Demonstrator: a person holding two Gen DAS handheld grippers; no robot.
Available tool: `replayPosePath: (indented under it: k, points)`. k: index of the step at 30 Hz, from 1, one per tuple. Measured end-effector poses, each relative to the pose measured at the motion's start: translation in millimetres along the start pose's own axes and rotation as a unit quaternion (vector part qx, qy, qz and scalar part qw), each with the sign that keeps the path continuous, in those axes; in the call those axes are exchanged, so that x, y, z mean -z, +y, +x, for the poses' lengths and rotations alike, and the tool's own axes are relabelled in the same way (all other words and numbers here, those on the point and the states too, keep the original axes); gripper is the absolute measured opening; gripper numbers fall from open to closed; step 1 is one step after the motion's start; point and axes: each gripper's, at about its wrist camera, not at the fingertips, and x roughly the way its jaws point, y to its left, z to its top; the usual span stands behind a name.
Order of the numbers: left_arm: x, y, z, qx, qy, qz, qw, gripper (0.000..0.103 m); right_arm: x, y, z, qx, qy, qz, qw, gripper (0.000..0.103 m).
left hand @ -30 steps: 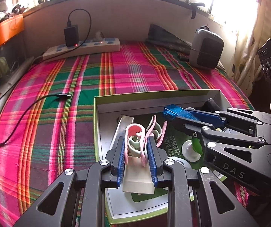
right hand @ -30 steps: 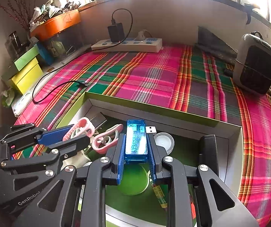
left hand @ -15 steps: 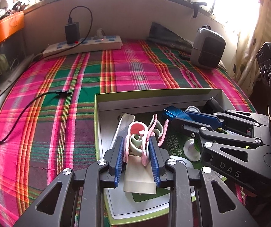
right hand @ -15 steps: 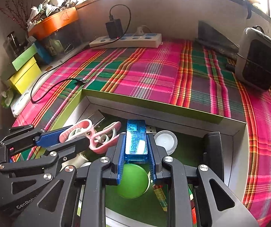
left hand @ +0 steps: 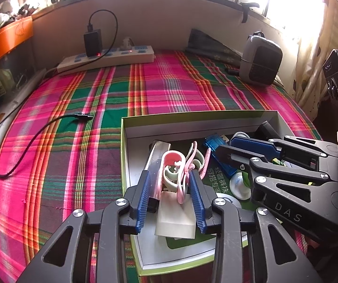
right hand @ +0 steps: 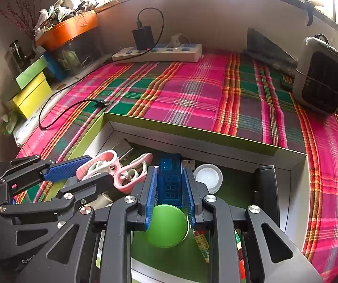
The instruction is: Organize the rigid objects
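Note:
A shallow green-rimmed box [left hand: 192, 115] sits on the plaid cloth and holds small items. My left gripper [left hand: 170, 174] hangs over its left half with its jaws opening. A pink and white clip [left hand: 172, 159] stands between the pads with a gap showing on its left side. A second pink clip [left hand: 193, 155] lies just beside it, and a white block [left hand: 176, 219] is below. My right gripper [right hand: 170, 172] is shut on a translucent blue USB tester [right hand: 170, 181] above a green round lid [right hand: 166, 226] in the box [right hand: 192, 129].
A white round cap [right hand: 208, 178] and a black block [right hand: 266, 188] lie in the box's right part. On the cloth behind are a power strip [left hand: 105, 57], a loose black cable [left hand: 27, 141] and a grey heater [left hand: 259, 63]. Coloured boxes [right hand: 31, 89] stand at the far left.
The left jaws have spread apart from the pink clip they were clamping. The right gripper still clamps the blue tester, and neither hand has shifted.

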Motion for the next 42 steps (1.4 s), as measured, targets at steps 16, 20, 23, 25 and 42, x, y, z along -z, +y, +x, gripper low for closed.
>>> replayPosePath:
  k: [16, 20, 23, 25, 42]
  points:
    - [16.2, -9.8, -40.4, -0.030, -0.027, -0.009, 0.9992, 0.034, 17.1, 10.3, -38.8, 0.011, -0.034, 0.009, 0.999, 0.038]
    - [24.6, -17.2, -54.3, -0.038, -0.037, -0.004, 0.9986, 0.034, 25.5, 15.8, -51.3, 0.023, -0.041, 0.010, 0.999, 0.039]
    - [29.9, -20.4, -62.7, -0.041, -0.041, -0.007, 0.9983, 0.034, 34.3, 18.1, -63.9, 0.026, -0.050, 0.018, 0.998, 0.039]
    - [34.3, -22.5, -68.0, -0.041, -0.045, -0.008, 0.9981, 0.034, 39.6, 19.1, -70.2, 0.036, -0.055, 0.022, 0.998, 0.039]
    - [86.3, -40.0, -84.5, -0.049, -0.031, -0.008, 0.9983, 0.034, 98.6, 18.0, -106.3, 0.091, -0.062, 0.052, 0.993, 0.039]
